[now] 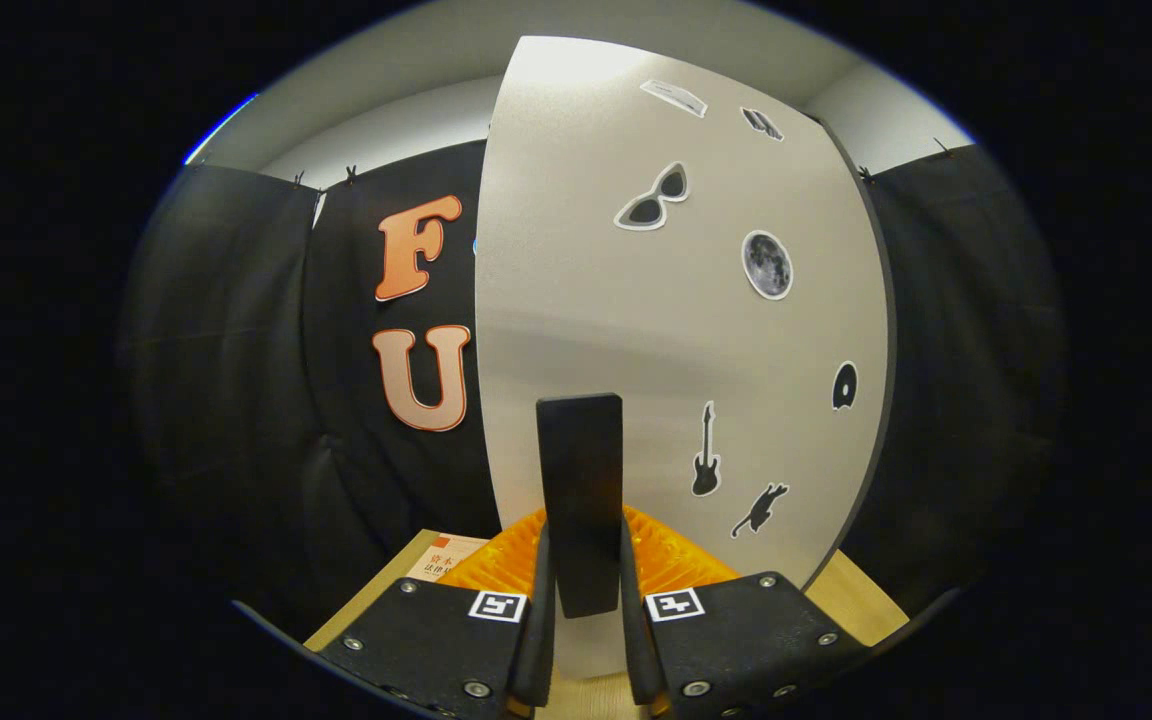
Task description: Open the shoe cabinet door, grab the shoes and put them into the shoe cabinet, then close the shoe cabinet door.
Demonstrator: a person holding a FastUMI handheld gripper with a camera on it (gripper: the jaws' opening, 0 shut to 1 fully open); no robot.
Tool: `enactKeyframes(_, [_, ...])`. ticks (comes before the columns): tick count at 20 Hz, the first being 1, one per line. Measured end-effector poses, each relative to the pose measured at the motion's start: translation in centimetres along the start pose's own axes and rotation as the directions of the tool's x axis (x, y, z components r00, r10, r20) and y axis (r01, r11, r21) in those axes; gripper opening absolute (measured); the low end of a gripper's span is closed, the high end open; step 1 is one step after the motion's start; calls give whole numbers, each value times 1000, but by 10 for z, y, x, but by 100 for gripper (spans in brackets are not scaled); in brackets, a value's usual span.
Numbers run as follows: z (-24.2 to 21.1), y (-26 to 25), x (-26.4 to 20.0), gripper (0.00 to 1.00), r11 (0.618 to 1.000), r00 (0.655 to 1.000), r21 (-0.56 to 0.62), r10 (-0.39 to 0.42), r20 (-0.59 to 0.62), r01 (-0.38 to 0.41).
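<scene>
Shoe cabinet door (676,330): broad, smooth, matte pale panel with dark edge, dotted with flat stickers (sunglasses, moon, guitar, cat). Dark rectangular handle (581,500) upright on door's lower part, pinched on both sides by closed jaws of gripper (584,600). Light wooden desk (861,605) below door; booklet (441,560) at door's lower left corner.

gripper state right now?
Hand-held gripper: closed on the dark door handle of the white cabinet door, both fingers against it.
</scene>
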State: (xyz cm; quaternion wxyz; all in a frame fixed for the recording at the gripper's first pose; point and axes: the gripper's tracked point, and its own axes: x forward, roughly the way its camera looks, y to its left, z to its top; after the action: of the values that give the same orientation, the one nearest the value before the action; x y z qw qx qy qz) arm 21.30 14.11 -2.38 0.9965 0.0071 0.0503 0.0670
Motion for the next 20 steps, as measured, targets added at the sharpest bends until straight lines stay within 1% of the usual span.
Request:
enactKeyframes(3, [-3,-9,-13,29,1000,1000,7,-15,-3,16])
enactKeyframes(4, [-3,-10,-16,26,1000,1000,8,-17,-3,17])
enactKeyframes(20, [-8,-44,-47,26,997,998,47,-57,-2,57])
